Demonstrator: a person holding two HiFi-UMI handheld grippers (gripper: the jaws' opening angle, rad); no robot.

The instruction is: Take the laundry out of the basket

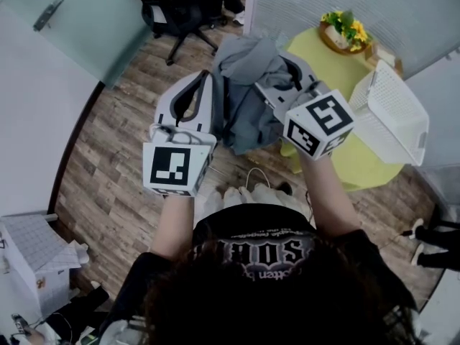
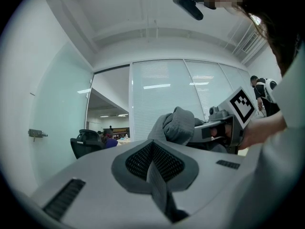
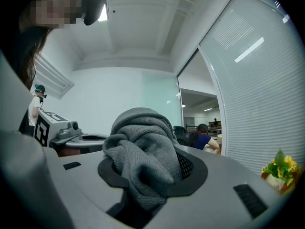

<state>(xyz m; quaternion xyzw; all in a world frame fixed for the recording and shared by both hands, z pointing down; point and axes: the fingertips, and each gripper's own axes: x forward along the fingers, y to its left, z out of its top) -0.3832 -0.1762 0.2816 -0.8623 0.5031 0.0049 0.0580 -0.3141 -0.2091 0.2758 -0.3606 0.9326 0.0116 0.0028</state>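
Note:
A grey knitted garment [image 1: 248, 106] hangs in the air between my two grippers, well left of the white laundry basket [image 1: 392, 110]. My right gripper [image 1: 279, 83] is shut on a thick bunch of it, and the cloth [image 3: 143, 142] fills the space between its jaws [image 3: 147, 178]. My left gripper [image 1: 209, 81] holds the garment's left edge. A thin grey strip of the garment [image 2: 157, 185] is pinched between its closed pads [image 2: 153, 168]. From the left gripper view the bunched cloth [image 2: 178, 125] shows at the right gripper [image 2: 228, 123].
The basket lies tipped on a round yellow-green table [image 1: 323, 56] with a pot of yellow flowers [image 1: 345, 31] at its far side. A black office chair [image 1: 180, 13] stands on the wood floor beyond. White boxes [image 1: 32, 257] sit at the lower left.

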